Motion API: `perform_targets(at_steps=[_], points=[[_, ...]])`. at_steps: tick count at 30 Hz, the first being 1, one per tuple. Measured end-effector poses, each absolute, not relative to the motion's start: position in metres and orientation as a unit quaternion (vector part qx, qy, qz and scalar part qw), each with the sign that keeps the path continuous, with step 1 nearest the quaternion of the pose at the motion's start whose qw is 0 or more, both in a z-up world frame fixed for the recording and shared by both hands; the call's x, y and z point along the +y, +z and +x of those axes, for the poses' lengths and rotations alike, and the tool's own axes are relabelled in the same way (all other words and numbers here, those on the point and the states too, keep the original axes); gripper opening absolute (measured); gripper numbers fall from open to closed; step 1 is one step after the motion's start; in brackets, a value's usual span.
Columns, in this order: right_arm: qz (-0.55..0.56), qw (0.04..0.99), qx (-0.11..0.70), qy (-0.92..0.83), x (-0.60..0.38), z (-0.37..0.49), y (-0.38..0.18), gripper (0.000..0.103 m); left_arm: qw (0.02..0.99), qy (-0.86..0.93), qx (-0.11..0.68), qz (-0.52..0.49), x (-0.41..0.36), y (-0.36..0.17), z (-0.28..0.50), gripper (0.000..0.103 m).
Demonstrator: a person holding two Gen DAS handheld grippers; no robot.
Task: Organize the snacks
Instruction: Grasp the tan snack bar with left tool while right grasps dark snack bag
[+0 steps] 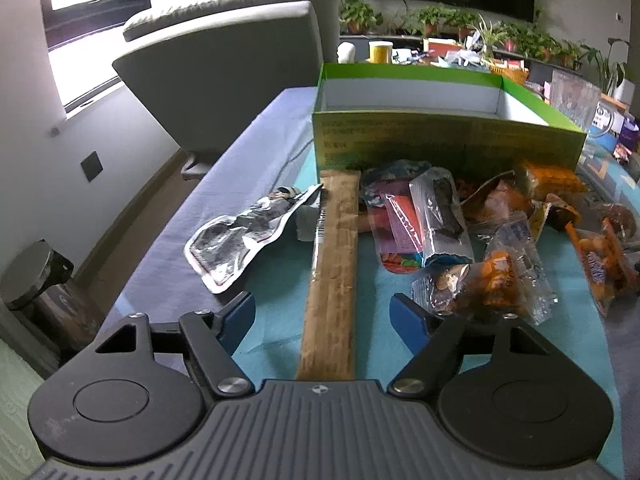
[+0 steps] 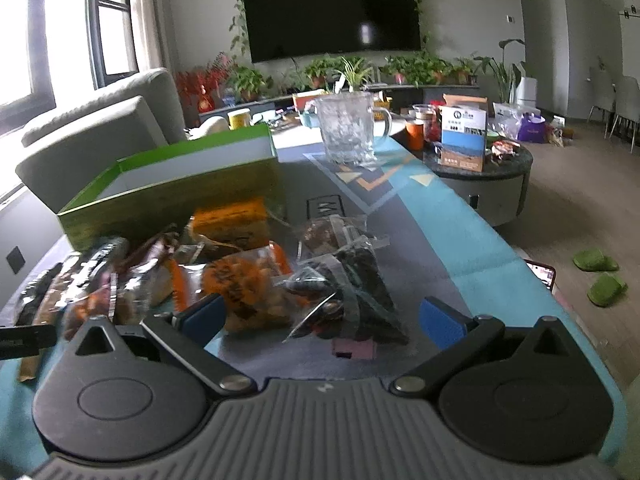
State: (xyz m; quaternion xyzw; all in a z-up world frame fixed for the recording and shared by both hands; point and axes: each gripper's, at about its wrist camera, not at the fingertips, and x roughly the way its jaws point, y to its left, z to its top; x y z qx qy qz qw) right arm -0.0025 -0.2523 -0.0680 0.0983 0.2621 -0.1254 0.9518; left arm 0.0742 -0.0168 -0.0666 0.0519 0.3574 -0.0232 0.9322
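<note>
A glass pitcher stands on the table below a wall television.

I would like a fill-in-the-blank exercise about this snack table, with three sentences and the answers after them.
1. The green box behind the snacks stands open and looks ____ inside.
2. Between the open fingers of the left gripper lies a long ____ packet.
3. The clear glass pitcher in the right wrist view stands ____ the box, farther down the table.

Missing words: empty; brown; beyond
</note>
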Motion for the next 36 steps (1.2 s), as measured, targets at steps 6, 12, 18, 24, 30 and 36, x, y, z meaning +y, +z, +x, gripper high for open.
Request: perform_targets(at_steps=[6, 12, 18, 24, 30, 36], points=[[0.107, 0.945, 0.277, -0.138, -0.265, 0.014, -0.075, 0.085, 0.932, -0.025, 0.358, 0.053, -0.021, -0.07, 0.086, 0.072], [0.121, 0.94, 0.288, -0.136, -0.28, 0.025, -0.08, 0.085, 0.932, -0.035, 0.36, 0.035, -0.018, -0.071, 0.094, 0.072], [0.126, 0.94, 0.293, -0.123, -0.284, 0.026, -0.081, 0.085, 0.932, -0.054, 0.357, 0.026, -0.016, -0.07, 0.098, 0.056], [0.124, 0.945, 0.29, -0.09, -0.281, 0.023, -0.077, 0.077, 0.93, -0.079, 0.358, 0.003, -0.011, -0.066, 0.095, 0.024], [0.126, 0.944, 0.295, -0.08, -0.279, 0.019, -0.072, 0.07, 0.932, -0.097, 0.349, -0.018, -0.006, -0.06, 0.085, 0.023], [0.141, 0.945, 0.282, -0.081, -0.281, 0.011, -0.064, 0.069, 0.94, -0.099, 0.326, -0.022, -0.005, -0.048, 0.075, 0.023]])
